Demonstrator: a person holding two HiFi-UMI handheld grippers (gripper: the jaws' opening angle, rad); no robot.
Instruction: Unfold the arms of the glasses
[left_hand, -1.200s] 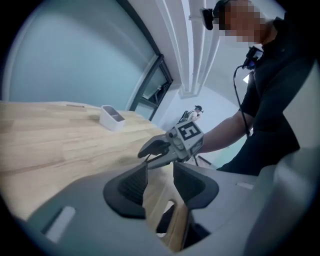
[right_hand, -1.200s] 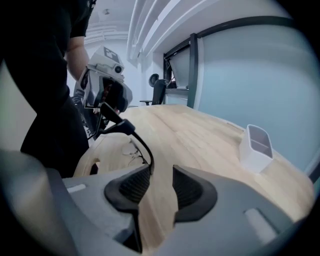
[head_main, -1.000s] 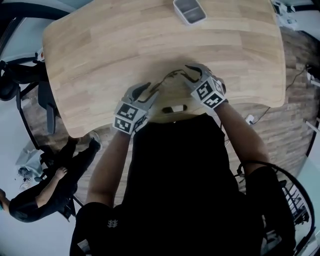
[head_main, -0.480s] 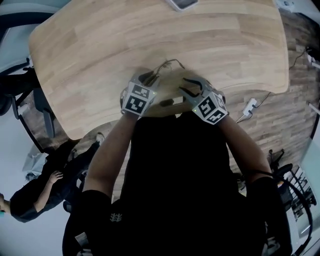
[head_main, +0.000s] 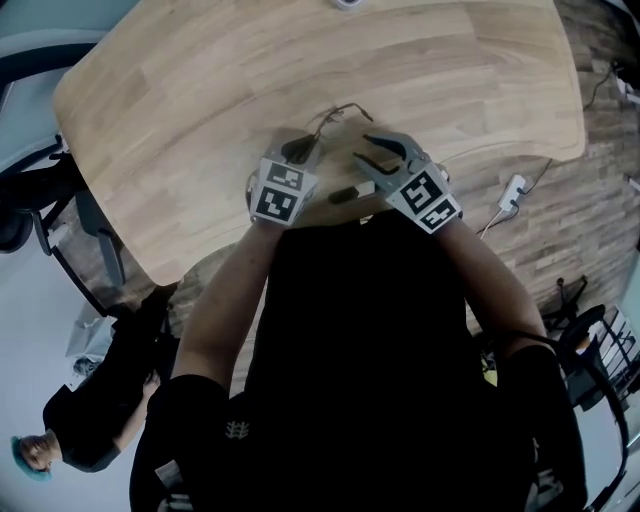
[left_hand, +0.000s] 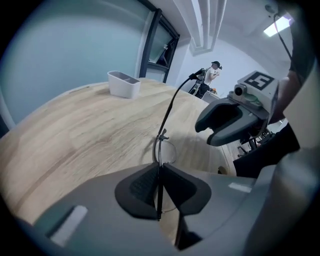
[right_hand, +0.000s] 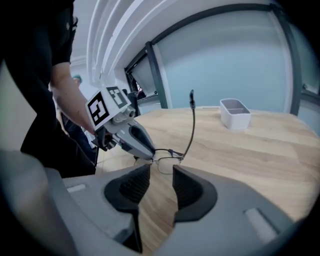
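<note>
Thin wire-framed glasses (left_hand: 166, 152) rest on the wooden table (head_main: 200, 90) near its front edge. One arm (right_hand: 192, 122) stands up, unfolded, above the frame (right_hand: 167, 161). My left gripper (left_hand: 159, 172) is closing, and its pads press on the frame's rim at the left lens. In the head view the left gripper (head_main: 298, 152) points down at the glasses (head_main: 336, 114). My right gripper (right_hand: 161, 182) is open with nothing between its pads, its tips just short of the lens. It sits to the right of the left one (head_main: 378, 152).
A small white tray (left_hand: 123, 84) stands at the far side of the table, also seen from the right (right_hand: 235, 112). A black chair (head_main: 30, 200) is at the table's left. A person (head_main: 100, 420) is on the floor at the lower left. A power strip (head_main: 513, 190) lies right.
My left gripper came down and inward onto the glasses, and its jaws went from wide apart to pinched on the frame. The right gripper shifted a little and rolled, still open.
</note>
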